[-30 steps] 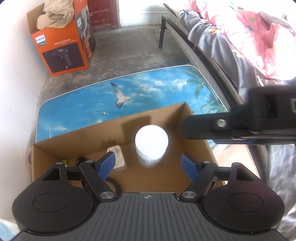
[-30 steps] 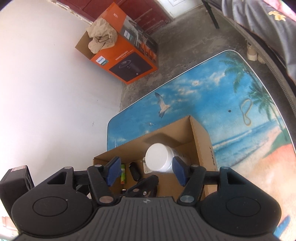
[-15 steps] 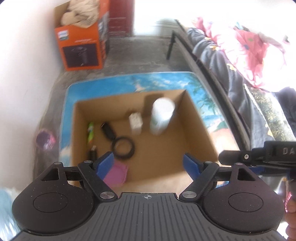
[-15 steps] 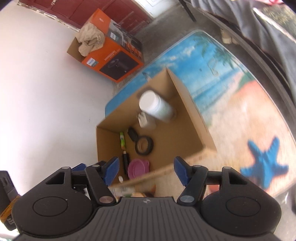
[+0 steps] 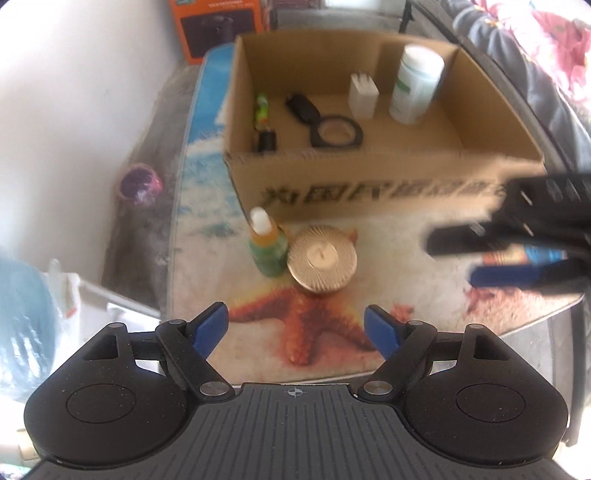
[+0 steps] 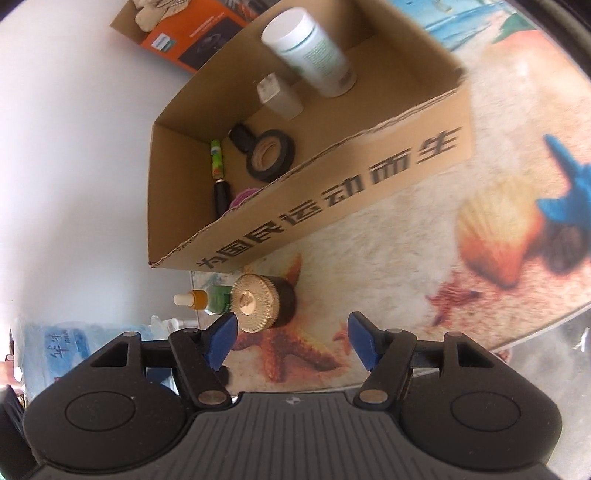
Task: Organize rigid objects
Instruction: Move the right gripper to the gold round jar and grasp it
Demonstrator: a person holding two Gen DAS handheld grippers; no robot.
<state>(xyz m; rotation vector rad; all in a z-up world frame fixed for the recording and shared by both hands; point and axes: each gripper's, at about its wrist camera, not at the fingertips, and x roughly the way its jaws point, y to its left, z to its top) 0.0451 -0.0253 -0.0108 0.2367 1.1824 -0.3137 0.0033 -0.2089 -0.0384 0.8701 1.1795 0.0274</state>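
A cardboard box (image 5: pixel 369 173) stands on the beach-print table and holds a white bottle (image 5: pixel 415 85), a small white block (image 5: pixel 364 94), a black tape roll (image 5: pixel 336 133), a black item (image 5: pixel 301 105), a green pen (image 5: pixel 261 110). In the right wrist view the box (image 6: pixel 332 199) also shows a pink item (image 6: pixel 242 195). In front of the box stand a gold-lidded jar (image 5: pixel 321 258) and a green dropper bottle (image 5: pixel 267 245). My left gripper (image 5: pixel 297 328) is open and empty, short of the jar. My right gripper (image 6: pixel 290 338) is open and empty, just right of the jar (image 6: pixel 258 304).
The table edge (image 5: pixel 173 258) runs along the left, beside a white wall. A purple cup (image 5: pixel 140 182) and plastic bags (image 5: pixel 55 295) lie on the floor at left. An orange carton (image 5: pixel 218 26) stands behind. A bed (image 5: pixel 535 55) runs along the right.
Both grippers have pulled back from above the box to the table's near side. The white bottle stays in the box. The jar and dropper bottle have come into view.
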